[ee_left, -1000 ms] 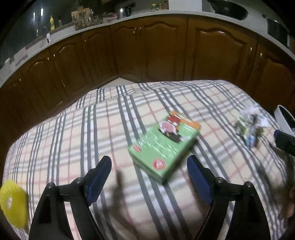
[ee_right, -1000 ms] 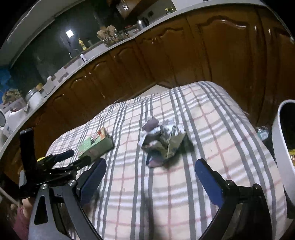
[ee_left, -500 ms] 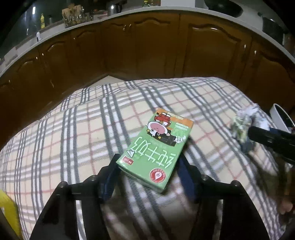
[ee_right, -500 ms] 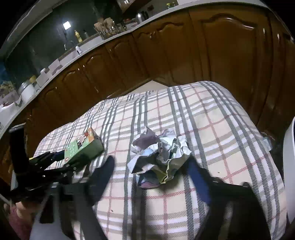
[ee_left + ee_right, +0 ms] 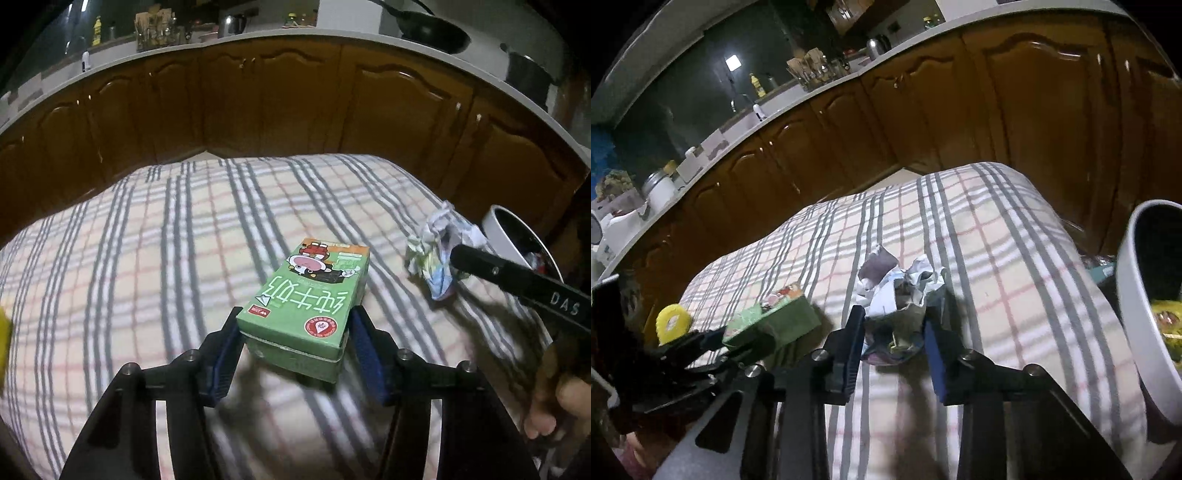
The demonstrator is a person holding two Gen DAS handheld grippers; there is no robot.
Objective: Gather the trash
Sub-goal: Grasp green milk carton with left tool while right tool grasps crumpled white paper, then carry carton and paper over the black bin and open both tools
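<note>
A green milk carton (image 5: 306, 299) lies on the plaid tablecloth (image 5: 147, 258). My left gripper (image 5: 295, 343) is shut on its near end, blue pads against both sides. The carton also shows in the right wrist view (image 5: 775, 321), held in the left gripper (image 5: 713, 343). A crumpled wrapper (image 5: 897, 299) lies on the cloth, and my right gripper (image 5: 894, 343) is shut on it, pads pressed into its sides. In the left wrist view the wrapper (image 5: 436, 254) sits at the right with the right gripper's finger (image 5: 517, 280) on it.
A white bin (image 5: 1137, 314) with trash inside stands at the table's right edge; it also shows in the left wrist view (image 5: 498, 229). A yellow ring (image 5: 673, 322) lies at the left. Dark wooden cabinets (image 5: 295, 103) curve behind the table.
Both grippers moved forward and closed: the left onto the green carton, the right onto the crumpled wrapper. One second ago both were open, short of them.
</note>
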